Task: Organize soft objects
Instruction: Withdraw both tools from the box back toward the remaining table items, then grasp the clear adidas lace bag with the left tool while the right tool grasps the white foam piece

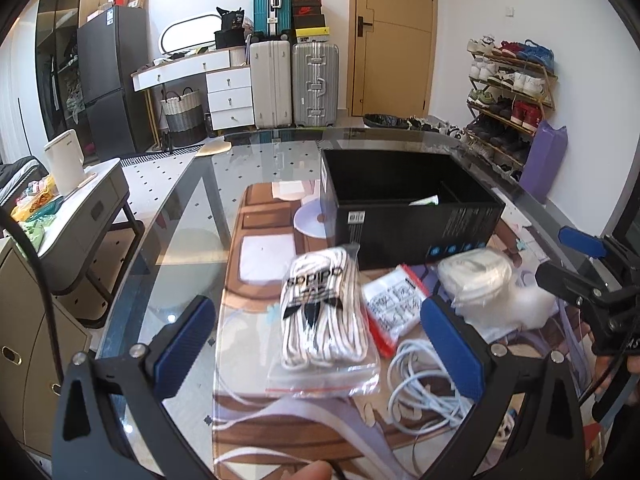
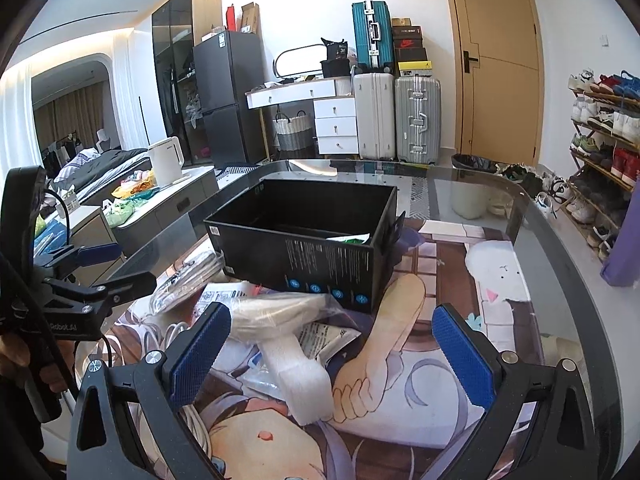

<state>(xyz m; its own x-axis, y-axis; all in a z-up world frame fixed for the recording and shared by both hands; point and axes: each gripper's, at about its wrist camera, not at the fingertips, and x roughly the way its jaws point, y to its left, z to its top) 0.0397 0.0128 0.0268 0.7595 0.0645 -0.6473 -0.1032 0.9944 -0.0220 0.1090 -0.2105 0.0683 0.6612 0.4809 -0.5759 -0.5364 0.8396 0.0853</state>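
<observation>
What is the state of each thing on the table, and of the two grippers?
left gripper: open, fingers either side of the bagged laces, holding nothing
right gripper: open, holding nothing
bag of striped laces: sealed, lying flat on the mat
black box: open on top, nearly empty
bagged white roll: wrapped, lying in front of the box
white cable: loosely coiled on the mat
door: closed

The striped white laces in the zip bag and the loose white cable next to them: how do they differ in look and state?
The laces are flat, dark-striped, folded into a neat bundle and sealed in a clear bag. The cable is round, plain white, unbagged and loosely coiled on the mat. Both are long, flexible and lie between the left gripper's fingers.
</observation>
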